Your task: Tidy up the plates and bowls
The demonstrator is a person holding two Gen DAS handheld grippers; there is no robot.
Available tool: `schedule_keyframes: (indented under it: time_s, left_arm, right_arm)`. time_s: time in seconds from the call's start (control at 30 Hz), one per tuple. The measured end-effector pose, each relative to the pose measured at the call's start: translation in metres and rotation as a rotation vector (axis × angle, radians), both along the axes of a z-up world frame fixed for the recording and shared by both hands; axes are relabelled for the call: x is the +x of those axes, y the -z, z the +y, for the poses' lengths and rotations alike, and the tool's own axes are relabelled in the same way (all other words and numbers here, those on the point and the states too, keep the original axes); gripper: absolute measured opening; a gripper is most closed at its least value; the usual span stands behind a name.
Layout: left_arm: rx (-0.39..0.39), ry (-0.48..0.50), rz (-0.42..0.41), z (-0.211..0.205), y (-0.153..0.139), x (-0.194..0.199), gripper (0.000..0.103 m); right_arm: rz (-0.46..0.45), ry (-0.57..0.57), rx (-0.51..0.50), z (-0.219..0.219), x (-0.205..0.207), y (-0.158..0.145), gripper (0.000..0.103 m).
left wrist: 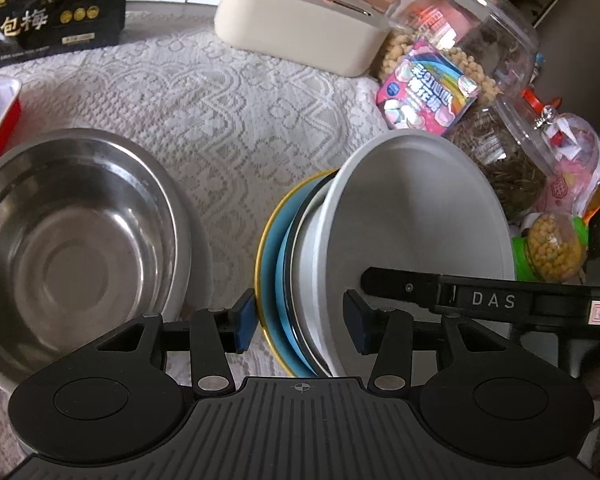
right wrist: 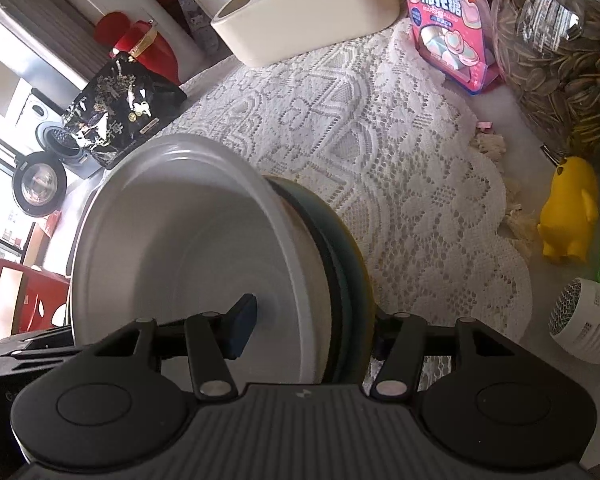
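A tilted stack of dishes (left wrist: 300, 280), with the white bowl (right wrist: 188, 248) on the right, stands on edge over the lace-covered counter (left wrist: 228, 120). The left gripper (left wrist: 303, 326) and right gripper (right wrist: 312, 330) both pinch its near rims between their jaws. A steel bowl (left wrist: 76, 248) sits apart to the left.

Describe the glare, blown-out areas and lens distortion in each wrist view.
Left wrist view: streaky highlights on the round stainless steel bowl; fisheye curves the white lace tablecloth. Right wrist view: windows at far left are blown out; the tilted white ceramic bowl looks washed out, and the clear jar of sunflower seeds shows reflections.
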State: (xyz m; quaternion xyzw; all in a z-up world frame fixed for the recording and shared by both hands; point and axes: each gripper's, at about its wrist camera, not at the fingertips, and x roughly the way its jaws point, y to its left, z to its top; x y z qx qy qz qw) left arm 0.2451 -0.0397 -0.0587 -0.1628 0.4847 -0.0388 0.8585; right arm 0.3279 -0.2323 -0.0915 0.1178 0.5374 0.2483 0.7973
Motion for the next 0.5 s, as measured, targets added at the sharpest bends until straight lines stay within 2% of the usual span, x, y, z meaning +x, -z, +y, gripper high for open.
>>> schedule_keyframes:
  time_s: [0.3, 0.5]
  left_arm:
    - [0.005, -0.014, -0.015, 0.0001, 0.0017, 0.0051, 0.049]
    - [0.058, -0.007, 0.002, -0.0071, 0.0010, 0.0094, 0.049]
  right_arm:
    - [0.000, 0.004, -0.014, 0.0005, 0.0026, 0.0025, 0.057]
    - [-0.005, -0.004, -0.027, 0.0027, 0.0020, 0.0025, 0.059]
